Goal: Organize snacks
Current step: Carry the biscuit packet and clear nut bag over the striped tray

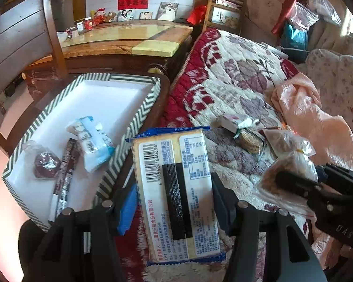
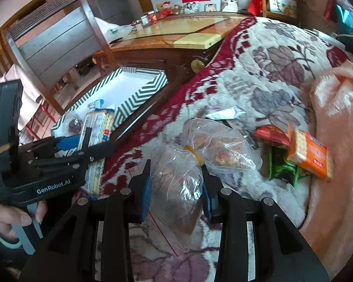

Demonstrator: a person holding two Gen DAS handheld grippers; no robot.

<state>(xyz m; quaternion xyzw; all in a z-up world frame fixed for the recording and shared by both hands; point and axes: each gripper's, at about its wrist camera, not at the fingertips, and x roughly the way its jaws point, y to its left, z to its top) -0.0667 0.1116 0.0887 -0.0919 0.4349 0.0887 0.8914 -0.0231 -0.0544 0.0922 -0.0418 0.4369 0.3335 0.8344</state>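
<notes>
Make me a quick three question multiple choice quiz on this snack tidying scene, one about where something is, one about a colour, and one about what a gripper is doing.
1. Where does the orange cracker box lie?
A. in the tray
B. on the floral blanket
C. on the wooden table

2. What pattern runs round the tray's rim?
A. green and white zigzag stripes
B. red dots
C. plain blue

3. What is the left gripper doing?
A. hanging empty
B. holding a clear bag
C. holding a cracker packet

Answers:
1 B, the box rests on the floral blanket near the pink cloth.
2 A, the rim shows green and white chevrons.
3 C, the cracker packet, barcode up, sits clamped between its fingers, while the clear bag of snacks is in the right gripper.
</notes>
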